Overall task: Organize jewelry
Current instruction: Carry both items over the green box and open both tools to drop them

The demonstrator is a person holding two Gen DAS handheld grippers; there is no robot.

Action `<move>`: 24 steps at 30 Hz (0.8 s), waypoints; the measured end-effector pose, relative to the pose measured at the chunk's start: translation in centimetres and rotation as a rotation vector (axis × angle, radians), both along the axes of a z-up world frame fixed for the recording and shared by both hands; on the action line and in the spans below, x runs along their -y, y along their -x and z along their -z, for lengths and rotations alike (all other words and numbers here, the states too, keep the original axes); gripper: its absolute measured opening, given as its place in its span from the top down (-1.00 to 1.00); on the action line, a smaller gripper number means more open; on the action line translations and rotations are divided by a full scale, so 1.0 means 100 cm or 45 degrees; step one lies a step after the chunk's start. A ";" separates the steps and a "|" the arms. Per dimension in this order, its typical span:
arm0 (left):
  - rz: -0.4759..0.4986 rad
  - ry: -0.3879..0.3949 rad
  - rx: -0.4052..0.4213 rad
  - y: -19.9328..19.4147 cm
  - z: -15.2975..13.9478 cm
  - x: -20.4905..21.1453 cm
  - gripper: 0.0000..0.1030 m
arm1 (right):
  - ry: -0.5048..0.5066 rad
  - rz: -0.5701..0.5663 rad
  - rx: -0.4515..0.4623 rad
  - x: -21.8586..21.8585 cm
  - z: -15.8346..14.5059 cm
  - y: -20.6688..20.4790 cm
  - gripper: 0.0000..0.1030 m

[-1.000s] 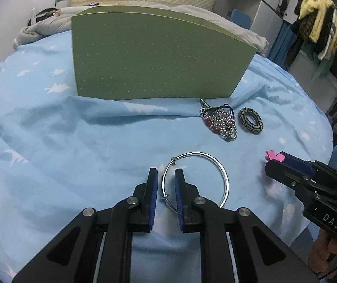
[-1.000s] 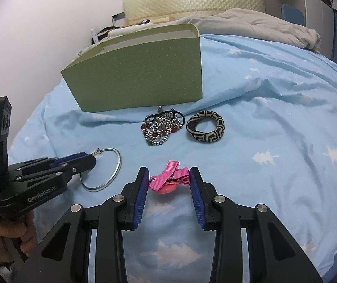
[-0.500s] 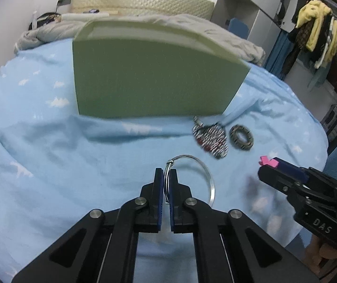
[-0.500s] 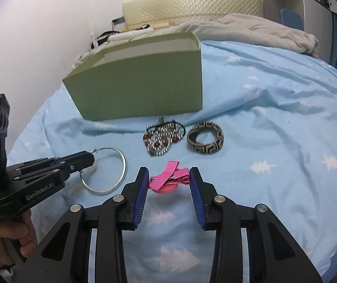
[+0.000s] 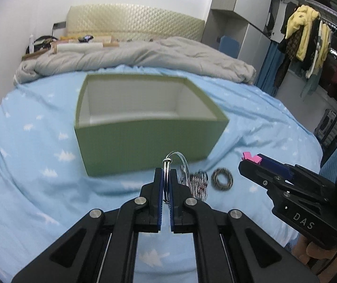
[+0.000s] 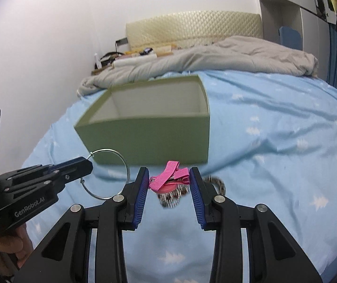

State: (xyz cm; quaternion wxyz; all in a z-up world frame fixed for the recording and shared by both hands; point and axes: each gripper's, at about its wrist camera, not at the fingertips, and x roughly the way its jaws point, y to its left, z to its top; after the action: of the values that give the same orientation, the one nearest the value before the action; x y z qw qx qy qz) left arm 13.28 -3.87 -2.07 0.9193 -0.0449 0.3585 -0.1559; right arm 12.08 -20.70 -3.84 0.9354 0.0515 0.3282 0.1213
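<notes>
Item 1: left gripper [image 5: 166, 176], lower centre of the left wrist view. Jaws pressed together on the thin wire of a silver hoop bangle [image 5: 180, 165], which stands up off the bedsheet with its loop rising past the blue pads in front of the box's near wall. In the right wrist view the same bangle [image 6: 111, 174] hangs from that gripper's tip at lower left.

Item 2: right gripper [image 6: 169, 181], lower centre of the right wrist view. Jaws partly open, clamped on either end of a pink ribbon hair clip [image 6: 168, 180], held clear of the bed.

Item 3: green cardboard box [image 5: 144, 141], open-topped, pale interior, centre of frame on the light blue bedsheet [image 5: 27, 165].

Item 4: beaded bracelet cluster [image 5: 199, 184], lying on the sheet just right of the left gripper's tip.

Item 5: patterned black-and-cream ring bangle [image 5: 222, 179], flat on the sheet beside the beads.

Item 6: grey duvet [image 5: 133, 56], bunched behind the box.
</notes>
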 end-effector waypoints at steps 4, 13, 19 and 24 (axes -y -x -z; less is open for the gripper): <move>-0.023 0.019 0.070 -0.014 -0.029 -0.006 0.97 | 0.011 -0.001 0.040 -0.003 -0.020 -0.016 0.37; -0.101 -0.005 0.158 -0.057 -0.071 -0.018 0.96 | 0.027 -0.032 0.061 -0.012 -0.055 -0.064 0.37; -0.134 -0.035 0.105 -0.094 -0.064 -0.019 0.96 | 0.028 -0.065 -0.014 -0.019 -0.054 -0.104 0.37; -0.137 -0.034 0.033 -0.122 -0.046 -0.018 0.95 | 0.048 -0.078 -0.090 -0.023 -0.040 -0.132 0.37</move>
State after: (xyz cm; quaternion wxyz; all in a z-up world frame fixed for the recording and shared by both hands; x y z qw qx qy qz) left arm 25.46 -2.05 2.57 0.9315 -0.0497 0.3456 -0.1018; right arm 25.29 -18.39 0.18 0.9198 0.0281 0.3647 0.1419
